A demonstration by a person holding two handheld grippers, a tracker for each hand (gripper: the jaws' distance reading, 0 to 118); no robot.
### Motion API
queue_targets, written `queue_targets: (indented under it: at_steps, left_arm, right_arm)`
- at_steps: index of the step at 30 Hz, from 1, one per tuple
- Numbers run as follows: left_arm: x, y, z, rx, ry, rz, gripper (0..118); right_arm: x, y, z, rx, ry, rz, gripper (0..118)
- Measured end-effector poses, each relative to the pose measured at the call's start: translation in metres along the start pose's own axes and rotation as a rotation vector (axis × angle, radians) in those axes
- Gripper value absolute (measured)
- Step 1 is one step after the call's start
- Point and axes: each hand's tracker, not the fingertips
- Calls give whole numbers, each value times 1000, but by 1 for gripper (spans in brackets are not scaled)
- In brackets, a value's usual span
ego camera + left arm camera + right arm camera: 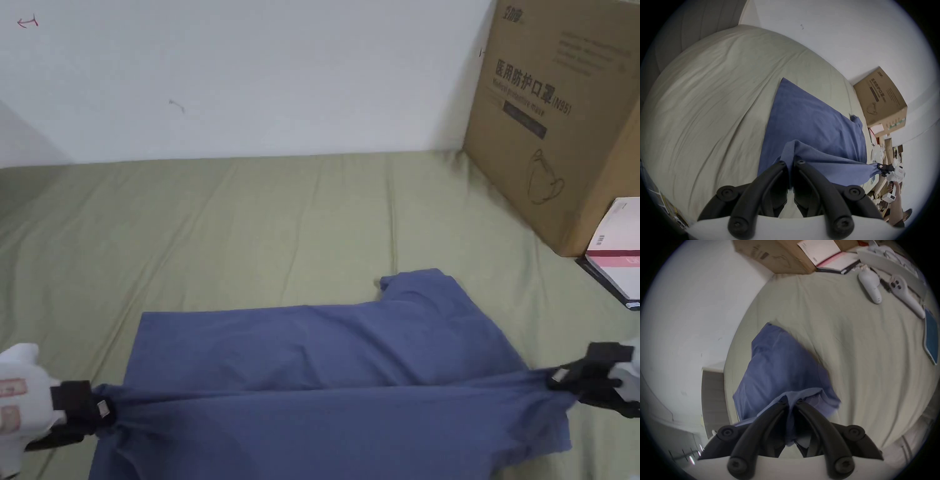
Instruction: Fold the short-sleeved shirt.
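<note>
A blue short-sleeved shirt [325,369] lies across the olive bed sheet [250,212], its near part pulled taut and lifted between both grippers. My left gripper [103,409] is shut on a bunched corner of the shirt at lower left. At the lower right, my right gripper [559,377] is shut on the opposite bunched edge. One sleeve [419,284] rests flat toward the back right. In the left gripper view the jaws [791,161] pinch blue cloth [810,123], and the right gripper [881,167] shows farther off. The right gripper view shows its jaws [791,401] closed on the cloth [778,366].
A large cardboard box [556,112] stands at the back right against the white wall [250,69]. A white and pink box [619,250] lies beside it. Two grey handheld devices [870,285] and a blue pad [931,337] lie on the sheet farther right.
</note>
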Motion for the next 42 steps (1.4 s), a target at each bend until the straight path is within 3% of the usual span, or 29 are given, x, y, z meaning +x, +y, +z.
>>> queue_targets:
  at_steps: [1, 2, 3, 4, 5, 6, 12, 18, 19, 21, 22, 23, 24, 25, 26, 29, 31, 34, 38, 39, 41, 42]
  left_arm:
    - [1, 6, -12, -8, 11, 8, 6]
    - [2, 9, -20, -12, 14, 14, 16]
    - [2, 13, -27, -17, 13, 23, 39]
    - [3, 16, -33, -16, 21, 38, 73]
    - [3, 17, -35, -4, 33, 45, 110]
    - [1, 15, -35, 6, 25, 51, 118]
    - [5, 3, -13, 112, -11, 54, 117]
    - [19, -47, 33, 228, -74, -120, 113]
    - [25, -61, 45, 277, -55, -179, 108]
    - [35, -88, 66, 366, -32, -287, 76]
    - [41, -101, 74, 384, -12, -335, 56]
    - [46, -112, 80, 391, 6, -373, 29]
    - [51, -126, 86, 401, 25, -400, 12]
    - [46, -134, 86, 420, 29, -422, 3]
    - [47, -143, 91, 439, 39, -430, 2]
    - [47, -161, 104, 449, 14, -416, 0]
    - [45, -158, 108, 440, 32, -406, 0]
    - [41, -134, 101, 347, 103, -355, 0]
    - [25, -90, 56, 97, 135, -287, 1]
    - [21, -80, 41, 65, 150, -286, 9]
    - [16, -68, 18, 36, 142, -248, 42]
    - [12, -62, 8, 34, 137, -244, 51]
  right_arm:
    - [-3, 7, -14, 0, -13, -15, 3]
    - [-7, 12, -25, -2, -32, -17, 6]
    - [-10, 14, -35, 1, -48, -14, 17]
    - [-12, 13, -43, 25, -51, -14, 45]
    - [-15, 11, -46, 84, -52, -15, 89]
    - [-17, 10, -47, 96, -51, -10, 105]
    - [-20, -12, -32, 144, -18, 54, 107]
    - [-27, -74, 18, 278, 4, 305, 107]
    - [-29, -89, 27, 303, 22, 352, 106]
    - [-31, -121, 43, 359, 76, 464, 100]
    - [-33, -134, 47, 365, 101, 544, 88]
    - [-35, -146, 52, 376, 96, 619, 55]
    - [-39, -161, 56, 400, 65, 703, 21]
    - [-43, -176, 59, 441, 16, 760, 0]
    - [-44, -186, 61, 487, -25, 774, 0]
    - [-42, -197, 69, 418, 131, 684, 0]
    - [-44, -196, 70, 397, 118, 686, 0]
    - [-47, -193, 75, 406, 104, 700, 0]
    - [-48, -188, 77, 395, 135, 661, 0]
    - [-48, -186, 77, 386, 138, 652, 0]
    - [-47, -184, 75, 360, 142, 654, 0]
    - [-47, -183, 74, 347, 137, 662, 0]
